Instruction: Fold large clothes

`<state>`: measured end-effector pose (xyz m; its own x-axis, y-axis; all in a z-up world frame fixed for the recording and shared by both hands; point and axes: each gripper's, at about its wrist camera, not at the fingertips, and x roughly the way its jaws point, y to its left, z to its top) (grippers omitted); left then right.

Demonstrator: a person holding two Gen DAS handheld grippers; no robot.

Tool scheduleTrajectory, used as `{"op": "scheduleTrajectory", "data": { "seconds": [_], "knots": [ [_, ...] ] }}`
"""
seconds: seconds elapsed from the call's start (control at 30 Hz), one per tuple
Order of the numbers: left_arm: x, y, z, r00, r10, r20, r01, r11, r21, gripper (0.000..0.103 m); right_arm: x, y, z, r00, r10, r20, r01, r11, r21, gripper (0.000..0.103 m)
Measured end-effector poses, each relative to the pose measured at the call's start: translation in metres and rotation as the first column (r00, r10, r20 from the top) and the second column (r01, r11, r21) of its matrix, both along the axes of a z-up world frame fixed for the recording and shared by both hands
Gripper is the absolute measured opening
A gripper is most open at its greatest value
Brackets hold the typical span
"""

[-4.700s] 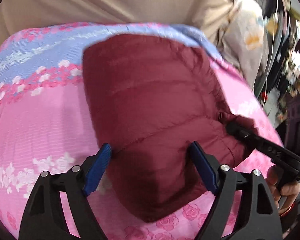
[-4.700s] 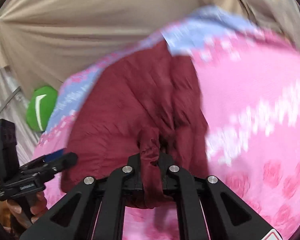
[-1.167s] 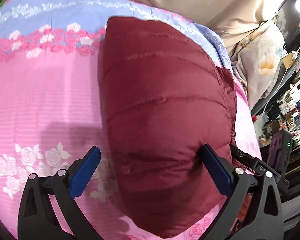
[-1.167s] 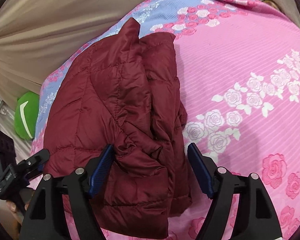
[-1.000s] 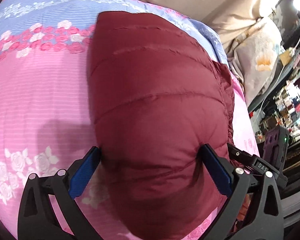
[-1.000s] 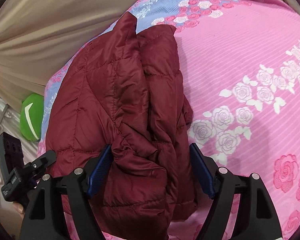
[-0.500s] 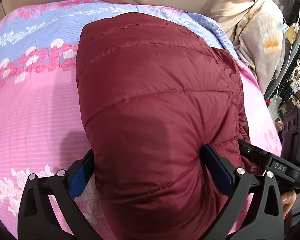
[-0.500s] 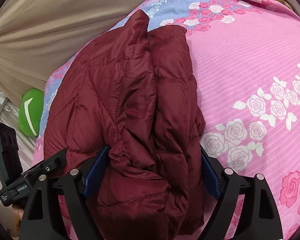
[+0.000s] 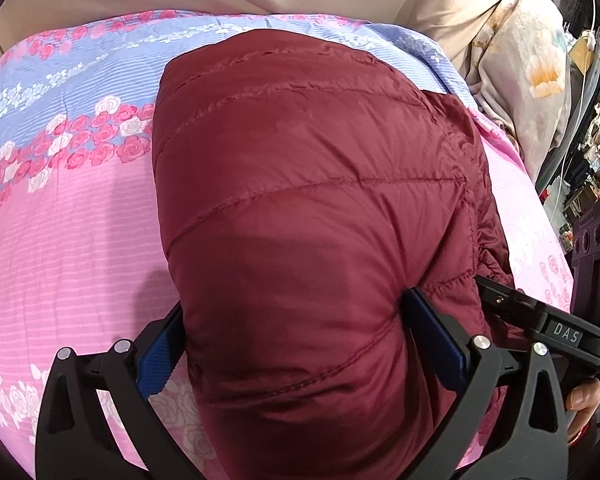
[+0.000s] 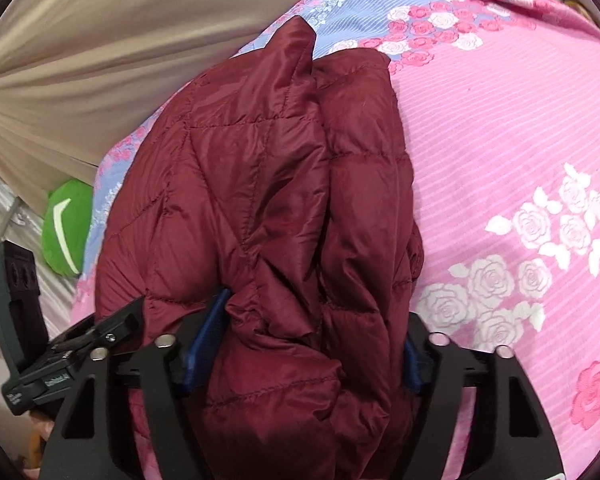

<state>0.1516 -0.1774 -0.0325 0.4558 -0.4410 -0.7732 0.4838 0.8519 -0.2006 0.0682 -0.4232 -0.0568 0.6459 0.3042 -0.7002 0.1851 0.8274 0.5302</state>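
A dark red quilted puffer jacket (image 9: pixel 308 208) lies folded in a thick bundle on a pink and blue rose-print bedsheet (image 9: pixel 68 216). My left gripper (image 9: pixel 296 344) straddles the bundle's near end, its blue pads pressed against both sides of the thick fabric. In the right wrist view the jacket (image 10: pixel 268 184) shows its collar and creased layers. My right gripper (image 10: pixel 308 340) is closing on the near end, with its pads pushed into the folds. Each gripper shows at the edge of the other's view.
A beige curtain (image 10: pixel 100 40) hangs behind the bed. A green object (image 10: pixel 66 228) sits at the bed's far left corner. A floral cloth (image 9: pixel 536 80) and cluttered shelves (image 9: pixel 596 136) lie off the bed's right side.
Both grippers have moved forward onto the jacket's near end and narrowed around it. Much earlier, the right gripper was shut on a fold, then opened.
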Motion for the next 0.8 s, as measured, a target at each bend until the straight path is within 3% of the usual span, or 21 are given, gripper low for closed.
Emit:
{"op": "scheduleTrajectory", "data": {
  "seconds": [0.2, 0.3, 0.37, 0.47, 0.67, 0.8],
  "knots": [
    [-0.002, -0.003, 0.006, 0.999, -0.036, 0.007, 0.035, 0.999, 0.02, 0.094, -0.006, 0.006, 0.01, 1.0, 0.004, 0.024, -0.004, 1.0, -0.006, 0.036],
    [-0.006, -0.004, 0.015, 0.998, -0.062, 0.032, 0.061, 0.998, 0.027, 0.078, -0.011, 0.01, 0.018, 0.999, -0.003, 0.04, 0.003, 1.0, -0.021, 0.025],
    [-0.01, -0.002, 0.024, 0.995, -0.084, 0.057, 0.083, 0.996, 0.018, 0.062, -0.017, 0.013, 0.027, 0.998, -0.019, 0.062, 0.02, 0.999, -0.028, 0.022],
    [-0.017, 0.0, 0.043, 0.988, -0.125, 0.087, 0.127, 0.992, -0.019, 0.047, -0.027, 0.023, 0.046, 0.992, -0.029, 0.119, 0.037, 0.997, -0.065, 0.019],
    [-0.037, 0.006, 0.093, 0.961, -0.187, 0.205, 0.208, 0.974, -0.087, 0.038, -0.056, 0.039, 0.099, 0.964, -0.045, 0.261, 0.083, 0.988, -0.134, 0.016],
    [-0.059, 0.014, 0.131, 0.92, -0.213, 0.328, 0.263, 0.958, -0.114, 0.038, -0.083, 0.048, 0.14, 0.919, -0.062, 0.389, 0.137, 0.977, -0.167, 0.016]
  ]
}}
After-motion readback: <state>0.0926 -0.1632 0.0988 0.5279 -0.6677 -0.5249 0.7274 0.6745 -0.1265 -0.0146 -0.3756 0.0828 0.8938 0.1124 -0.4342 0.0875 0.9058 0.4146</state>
